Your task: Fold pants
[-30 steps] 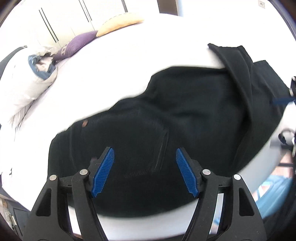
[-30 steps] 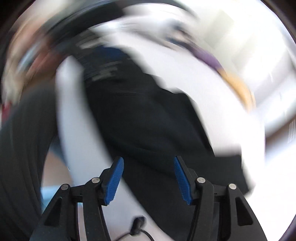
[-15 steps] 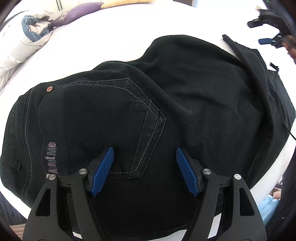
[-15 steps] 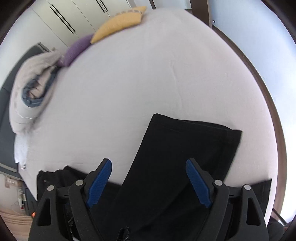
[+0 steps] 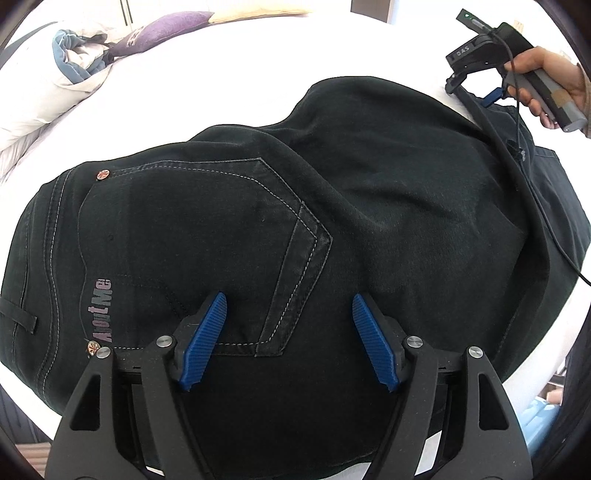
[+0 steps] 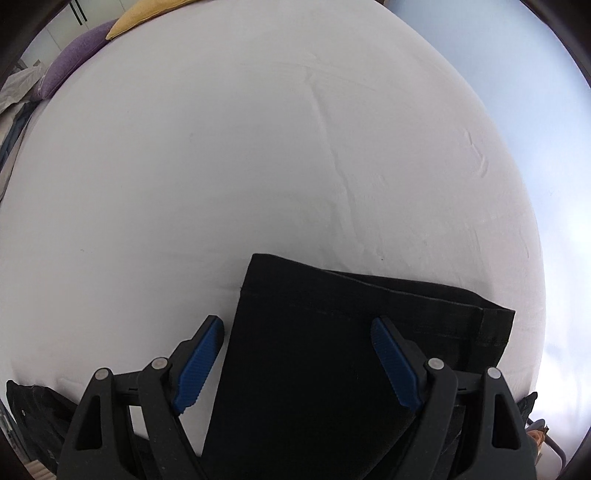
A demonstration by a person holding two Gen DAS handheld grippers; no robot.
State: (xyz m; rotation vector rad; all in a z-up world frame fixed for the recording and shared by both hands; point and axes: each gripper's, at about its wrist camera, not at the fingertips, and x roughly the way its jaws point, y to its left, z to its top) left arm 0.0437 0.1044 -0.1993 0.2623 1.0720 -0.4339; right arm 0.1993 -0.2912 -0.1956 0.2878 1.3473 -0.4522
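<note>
Black jeans (image 5: pixel 229 221) lie spread on a white bed (image 5: pixel 229 92), back pocket up, with an "AboutMe" label near the waist. My left gripper (image 5: pixel 288 343) is open and empty, just above the seat by the pocket's lower corner. The leg ends (image 6: pixel 332 332) lie stacked flat in the right wrist view. My right gripper (image 6: pixel 297 362) is open and empty, its jaws straddling the leg hems from above. The right gripper also shows in the left wrist view (image 5: pixel 476 81), held by a hand over the far leg end.
A purple pillow (image 5: pixel 162 29), a yellow pillow (image 6: pixel 147 14) and a rumpled white and blue duvet (image 5: pixel 55 81) lie at the head of the bed. The bed edge (image 5: pixel 546 347) runs close along the jeans. A cable (image 5: pixel 535 199) trails over the legs.
Both grippers have come lower and closer to the jeans. The right gripper swung from a blurred view onto the leg hems. Both stayed open.
</note>
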